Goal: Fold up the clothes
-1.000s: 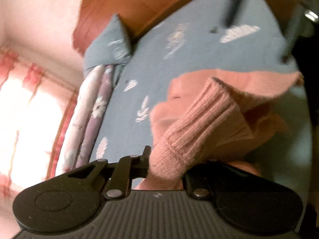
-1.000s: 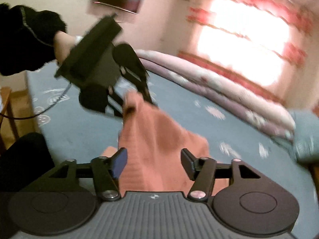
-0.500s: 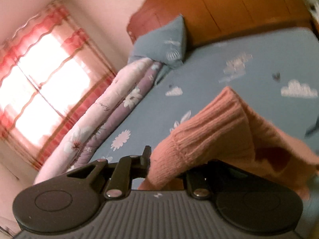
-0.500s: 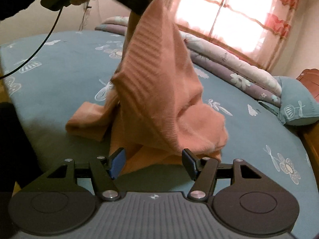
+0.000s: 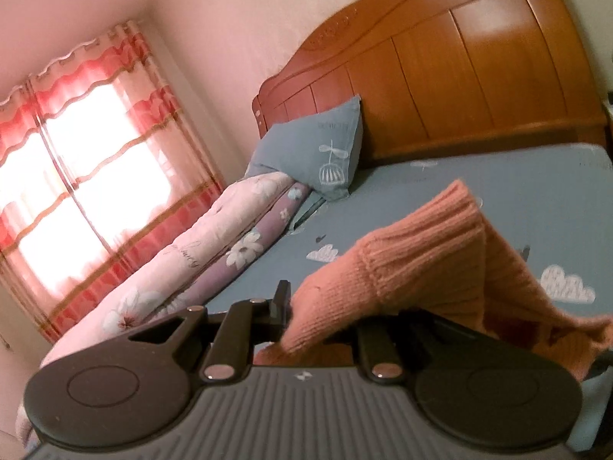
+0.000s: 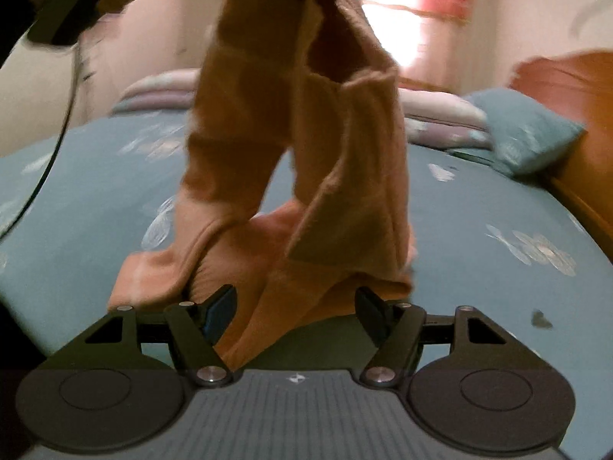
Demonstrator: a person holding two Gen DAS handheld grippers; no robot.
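A salmon-pink knitted sweater hangs from above over the blue bed sheet, its lower end resting in a heap on the sheet. My left gripper is shut on its ribbed cuff, which bulges out over the jaws and hides the right finger. In the right wrist view the left gripper's dark body shows at the top left, lifted high. My right gripper sits low by the sweater's bottom folds; its jaws are opening, cloth lies between the fingers, and the pads stand apart from it.
A wooden headboard and a blue pillow stand at the bed's far end. A rolled floral quilt runs along the window side under red-striped curtains. A black cable hangs at the left.
My left gripper has risen and rolled upright, lifting the sweater until it hangs tall. The right gripper has sunk toward the sweater's bottom folds and its jaws have spread wider.
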